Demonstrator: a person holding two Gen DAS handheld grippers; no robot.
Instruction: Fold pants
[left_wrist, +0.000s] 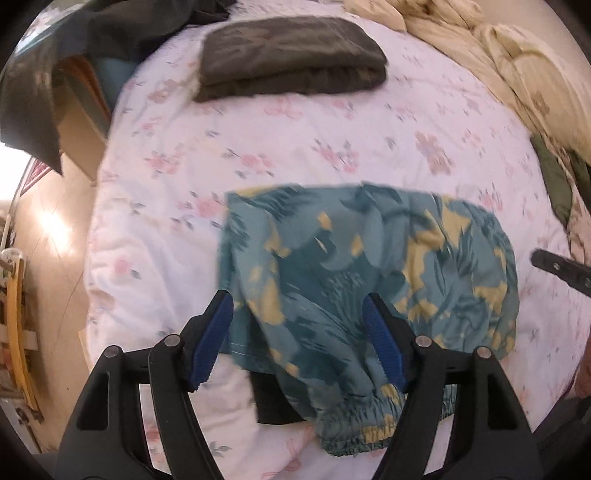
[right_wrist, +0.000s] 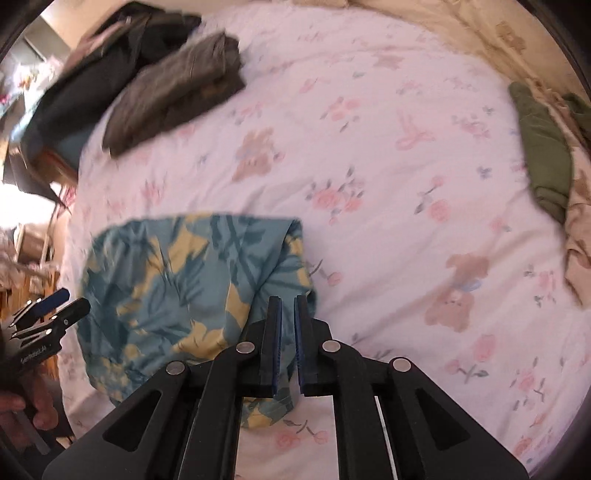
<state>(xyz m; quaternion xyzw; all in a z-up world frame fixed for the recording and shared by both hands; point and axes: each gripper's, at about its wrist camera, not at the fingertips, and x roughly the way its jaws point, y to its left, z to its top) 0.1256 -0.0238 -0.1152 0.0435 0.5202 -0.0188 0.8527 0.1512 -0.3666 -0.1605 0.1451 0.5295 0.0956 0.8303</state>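
Observation:
The teal and yellow leaf-print pants (left_wrist: 369, 266) lie folded into a compact bundle on the floral bedsheet (left_wrist: 295, 147), with the elastic waistband near me. My left gripper (left_wrist: 299, 306) is open above the bundle's near left part, its blue pads (left_wrist: 210, 343) spread wide and holding nothing. In the right wrist view the pants (right_wrist: 177, 291) lie left of centre. My right gripper (right_wrist: 288, 306) hovers over the bundle's right edge with its jaws nearly closed and a narrow gap between them; no cloth shows pinched at the tips. The left gripper (right_wrist: 59, 306) shows at the far left.
A folded dark grey garment (left_wrist: 291, 59) lies at the far side of the bed (right_wrist: 177, 92). An olive green garment (right_wrist: 543, 155) lies at the right edge beside a cream quilt (left_wrist: 498, 55). The bed's left edge drops to the floor (left_wrist: 48, 229).

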